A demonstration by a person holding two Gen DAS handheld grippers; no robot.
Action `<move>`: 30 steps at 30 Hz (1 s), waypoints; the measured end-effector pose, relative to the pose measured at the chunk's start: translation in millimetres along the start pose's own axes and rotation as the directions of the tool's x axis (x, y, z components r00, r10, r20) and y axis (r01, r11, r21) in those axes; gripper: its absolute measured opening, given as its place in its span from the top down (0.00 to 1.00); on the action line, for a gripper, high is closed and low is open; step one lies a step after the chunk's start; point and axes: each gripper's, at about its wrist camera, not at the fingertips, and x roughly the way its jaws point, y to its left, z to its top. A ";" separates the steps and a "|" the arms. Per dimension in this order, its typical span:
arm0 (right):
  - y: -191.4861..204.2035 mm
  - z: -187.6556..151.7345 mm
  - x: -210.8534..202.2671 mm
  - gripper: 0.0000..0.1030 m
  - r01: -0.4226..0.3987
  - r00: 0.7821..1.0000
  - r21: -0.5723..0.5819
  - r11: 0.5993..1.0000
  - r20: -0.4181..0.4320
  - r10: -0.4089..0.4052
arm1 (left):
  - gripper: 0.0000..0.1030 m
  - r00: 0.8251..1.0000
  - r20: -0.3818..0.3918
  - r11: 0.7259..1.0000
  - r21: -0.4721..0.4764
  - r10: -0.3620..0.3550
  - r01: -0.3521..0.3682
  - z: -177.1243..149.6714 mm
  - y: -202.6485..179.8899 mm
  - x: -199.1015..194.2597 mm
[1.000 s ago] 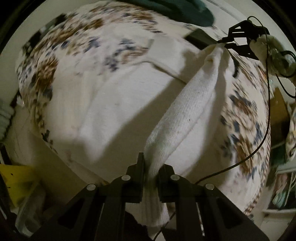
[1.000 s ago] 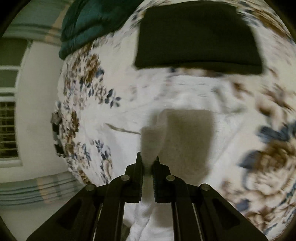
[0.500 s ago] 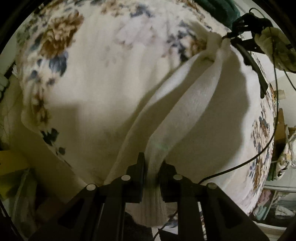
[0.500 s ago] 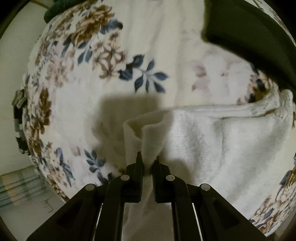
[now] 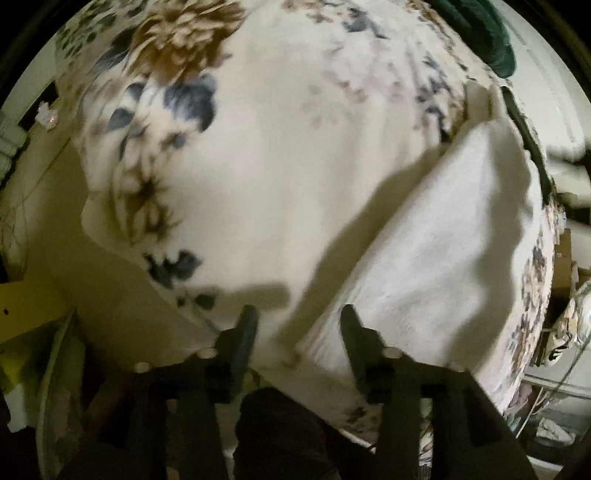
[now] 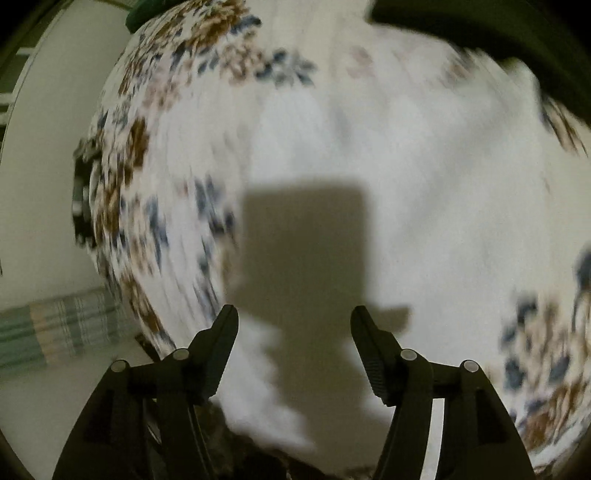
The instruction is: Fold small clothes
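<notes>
The floral bed cover (image 5: 280,155) now carries the white garment (image 5: 443,258), lying slack toward its right side. Both the left tongs (image 5: 297,321) and the right tongs (image 6: 293,325) have just been opening — nothing clamped, cloth released — so this fold looks laid.

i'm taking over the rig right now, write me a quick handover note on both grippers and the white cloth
Left gripper: jaws have just been opening; they stand apart with a corner of the white knitted cloth lying loose between them, not pinched.
Right gripper: jaws have just been opening; nothing between them, only its shadow on the cover.
Things: the white cloth lies on the floral-print bed cover, with a raised fold along its left edge in the left wrist view. A dark folded garment sits at the far edge in the right wrist view.
Done: cloth laid down and released.
Left: check the fold, flatten it, and fold again if needed.
</notes>
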 end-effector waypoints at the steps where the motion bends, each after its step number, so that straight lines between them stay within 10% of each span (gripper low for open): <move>1: -9.5 -20.4 0.5 0.35 0.006 1.000 0.002 1.000 -0.010 -0.006 | 0.50 1.000 0.004 1.000 0.008 -0.012 0.012 0.7 -4.8 1.2; 8: -90.9 -201.8 93.7 0.35 -0.017 0.963 0.258 0.966 -0.257 0.086 | 0.54 0.999 -0.023 0.992 0.125 0.038 -0.035 -6.8 -38.5 27.8; 9: -99.4 -221.3 109.6 0.35 -0.007 0.959 0.287 0.958 -0.269 0.087 | 0.73 0.999 -0.017 0.988 0.146 0.051 -0.048 -9.4 -42.8 29.9; 13: -113.8 -263.2 139.2 0.92 -0.072 0.960 0.396 0.915 -0.223 0.172 | 0.95 0.995 -0.006 0.977 0.190 0.099 -0.096 -17.9 -51.5 31.5; 19: -102.5 -297.0 133.5 0.95 0.002 0.975 0.328 0.945 -0.211 0.072 | 0.96 0.989 0.001 0.976 0.161 0.148 -0.146 -32.7 -38.7 26.7; 26: -102.0 -281.8 109.7 0.71 -0.060 0.975 0.317 0.947 -0.184 0.124 | 0.87 0.990 -0.016 0.973 0.187 0.141 -0.136 -14.3 -64.4 -16.8; 28: -104.6 -274.6 87.1 0.47 -0.106 0.978 0.319 0.942 -0.138 0.157 | 0.75 0.994 0.023 0.975 0.195 0.107 -0.110 -0.6 -78.8 -41.2; 30: -106.9 -265.2 56.2 0.35 -0.152 0.981 0.312 0.938 -0.065 0.181 | 0.42 0.996 0.071 0.978 0.195 0.056 -0.069 14.3 -96.9 -59.2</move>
